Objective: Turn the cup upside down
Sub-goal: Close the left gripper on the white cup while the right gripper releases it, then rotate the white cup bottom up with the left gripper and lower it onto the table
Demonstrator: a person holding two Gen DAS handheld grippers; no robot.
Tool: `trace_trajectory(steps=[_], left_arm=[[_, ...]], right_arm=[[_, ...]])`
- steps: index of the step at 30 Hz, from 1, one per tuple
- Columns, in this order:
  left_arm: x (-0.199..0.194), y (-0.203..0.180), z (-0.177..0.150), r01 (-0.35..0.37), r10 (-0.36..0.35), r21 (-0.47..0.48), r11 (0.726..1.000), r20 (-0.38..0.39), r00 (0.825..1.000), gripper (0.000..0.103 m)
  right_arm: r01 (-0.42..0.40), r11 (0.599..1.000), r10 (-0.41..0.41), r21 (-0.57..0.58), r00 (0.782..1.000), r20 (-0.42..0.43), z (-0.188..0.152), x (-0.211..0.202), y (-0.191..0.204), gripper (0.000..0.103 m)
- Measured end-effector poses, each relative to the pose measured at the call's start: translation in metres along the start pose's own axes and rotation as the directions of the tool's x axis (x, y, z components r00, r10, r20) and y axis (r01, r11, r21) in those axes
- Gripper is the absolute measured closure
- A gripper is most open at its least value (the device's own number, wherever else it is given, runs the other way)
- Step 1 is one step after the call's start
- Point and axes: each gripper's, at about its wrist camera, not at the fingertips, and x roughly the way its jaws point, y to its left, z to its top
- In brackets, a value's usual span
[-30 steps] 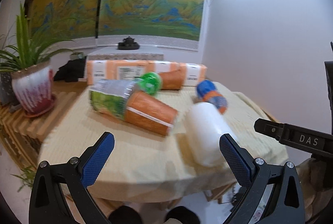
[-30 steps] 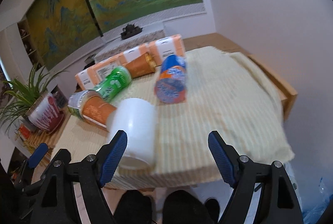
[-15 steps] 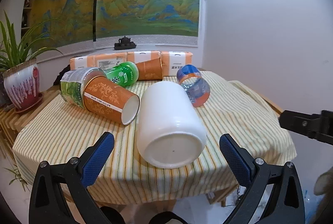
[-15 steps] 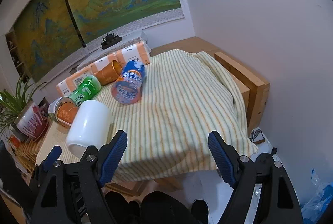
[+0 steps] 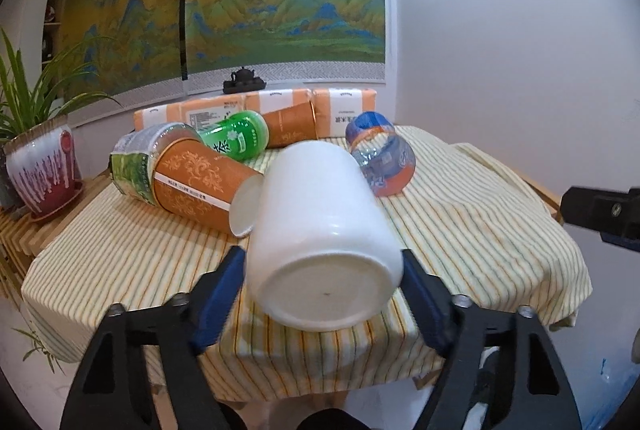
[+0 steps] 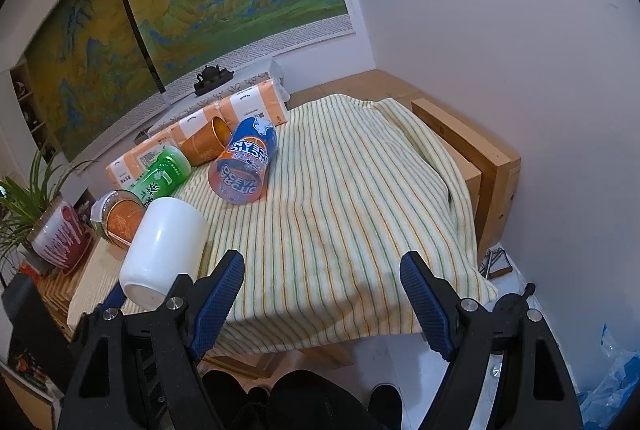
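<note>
A white cup lies on its side near the front edge of the striped tablecloth, its flat base facing me. My left gripper has both blue pads against the cup's sides near the base and is shut on it. The cup also shows in the right wrist view, at the left. My right gripper is open and empty, held off the front edge of the table, right of the cup.
Behind the cup lie an orange paper cup, a green bottle, a blue-and-orange Arctic Ocean can and orange tissue packs. A potted plant stands at the left. The cloth-covered table meets a wooden frame at the right.
My left gripper has moved forward onto the white cup and closed its pads on it. My right gripper has drawn back and to the right, staying open.
</note>
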Motion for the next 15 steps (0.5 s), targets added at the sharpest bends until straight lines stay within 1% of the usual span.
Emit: trace_trajectory(steps=[8,15], left_arm=[[0.001,0.006,0.005,0.026,-0.025,0.017,1.0,-0.002,1.0,0.026],[-0.006,0.012,0.017,0.042,-0.043,0.035,0.999,0.031,0.999,0.026]], right_arm=[[-0.001,1.0,0.001,0.004,1.0,-0.003,0.001,0.002,0.001,0.026],[-0.006,1.0,0.006,0.011,1.0,-0.007,0.002,0.006,0.003,0.026]])
